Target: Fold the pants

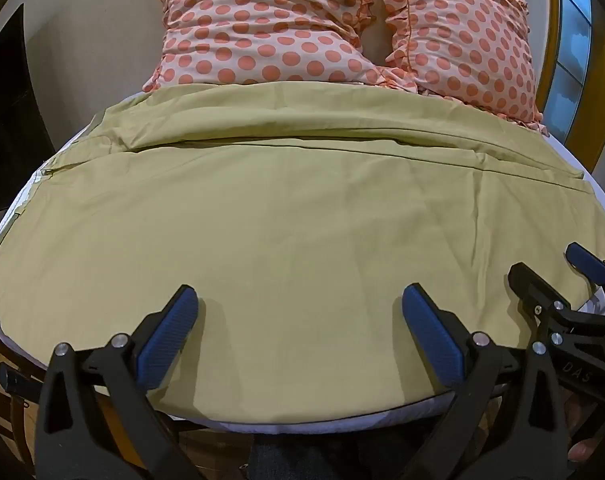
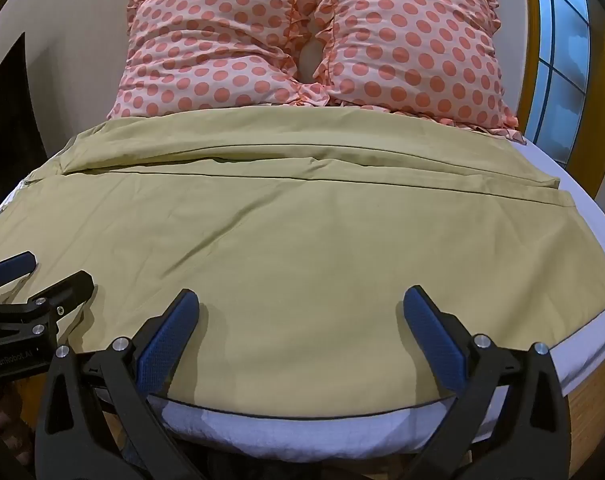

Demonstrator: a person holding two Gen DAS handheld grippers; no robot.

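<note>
A large olive-yellow garment, the pants (image 1: pixel 286 220), lies spread flat across the bed and also fills the right wrist view (image 2: pixel 302 248). A long fold line runs across its far part. My left gripper (image 1: pixel 300 300) is open and empty, hovering just above the near edge of the cloth. My right gripper (image 2: pixel 302 300) is open and empty over the near edge too. The right gripper shows at the right of the left wrist view (image 1: pixel 550 268), and the left gripper shows at the left of the right wrist view (image 2: pixel 42 272).
Two pink pillows with orange dots (image 1: pixel 342 24) (image 2: pixel 314 40) lean at the head of the bed. A white mattress edge (image 2: pixel 286 432) shows below the cloth. A window (image 2: pixel 558 60) is at the right, a dark cabinet (image 1: pixel 6 120) at the left.
</note>
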